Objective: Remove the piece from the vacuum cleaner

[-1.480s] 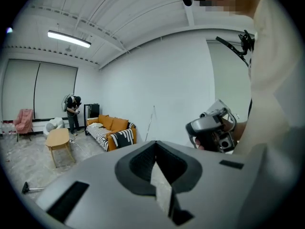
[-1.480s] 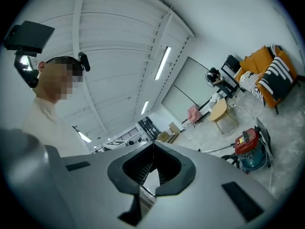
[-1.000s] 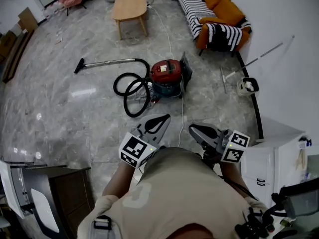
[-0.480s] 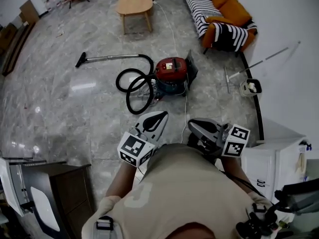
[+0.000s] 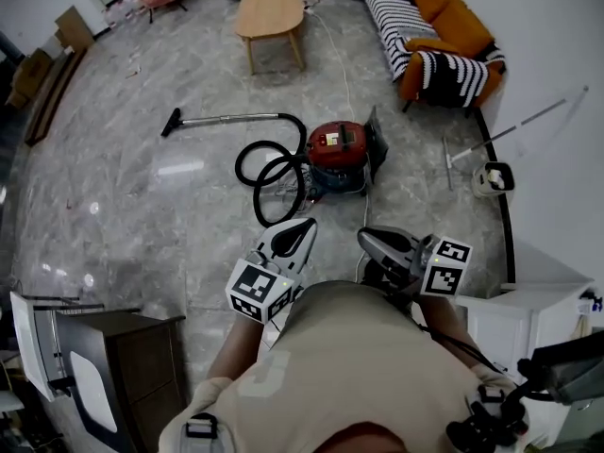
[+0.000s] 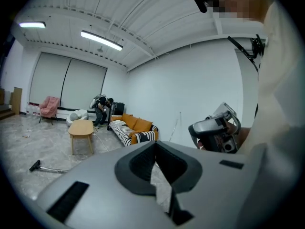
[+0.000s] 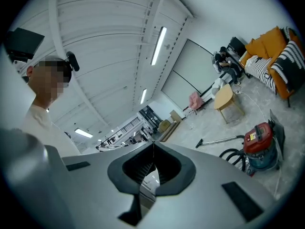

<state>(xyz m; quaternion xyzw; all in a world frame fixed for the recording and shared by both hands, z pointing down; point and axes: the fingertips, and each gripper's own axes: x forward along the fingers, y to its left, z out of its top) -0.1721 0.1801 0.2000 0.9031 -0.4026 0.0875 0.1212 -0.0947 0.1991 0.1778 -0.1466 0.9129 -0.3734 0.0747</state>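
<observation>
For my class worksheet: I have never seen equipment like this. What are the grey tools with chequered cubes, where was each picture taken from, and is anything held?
No robot here: a person holds a tool in each hand, the left gripper and right gripper. One picture comes from a camera on the person's head, looking down; the other two from cameras riding on the grippers. On the floor stands a red vacuum cleaner with its black hose coiled beside it; a wooden table and sofa lie beyond. Both grippers are shut and empty.
</observation>
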